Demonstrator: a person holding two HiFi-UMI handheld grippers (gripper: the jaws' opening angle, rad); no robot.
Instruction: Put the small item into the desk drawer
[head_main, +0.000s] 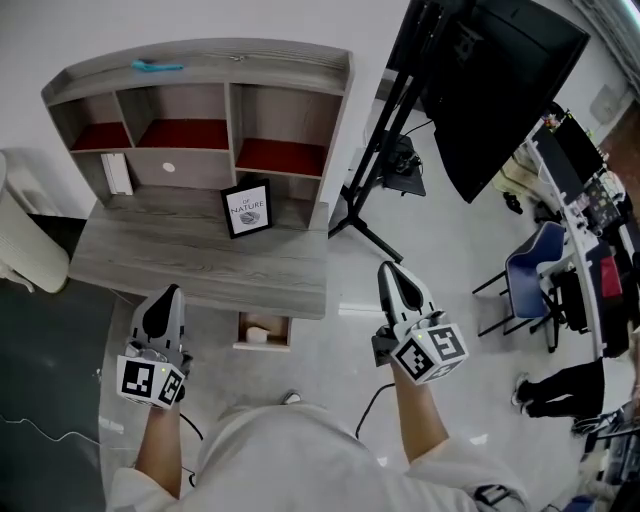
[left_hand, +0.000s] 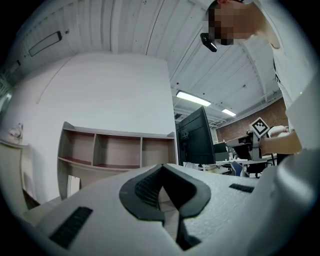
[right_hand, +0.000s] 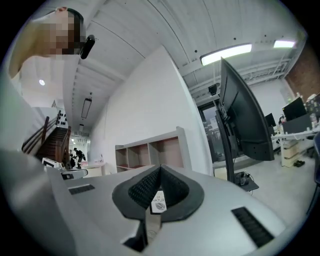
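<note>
A small wooden drawer (head_main: 262, 346) stands pulled out under the grey desk's (head_main: 200, 265) front edge, and a small white item (head_main: 258, 335) lies inside it. My left gripper (head_main: 169, 292) hangs left of the drawer, in front of the desk, shut with nothing in it. To the right of the drawer my right gripper (head_main: 389, 269) hovers over the floor, also shut and empty. In the left gripper view the jaws (left_hand: 161, 167) meet and point at the hutch (left_hand: 117, 152). In the right gripper view the closed jaws (right_hand: 160, 169) frame a small picture (right_hand: 158, 202).
A hutch (head_main: 200, 100) with open compartments stands on the desk, a framed picture (head_main: 247, 209) leaning against it. A teal object (head_main: 157, 67) lies on the hutch top. A large monitor on a stand (head_main: 500, 90) is at the right, a blue chair (head_main: 535, 275) beyond, a white chair (head_main: 25, 240) left.
</note>
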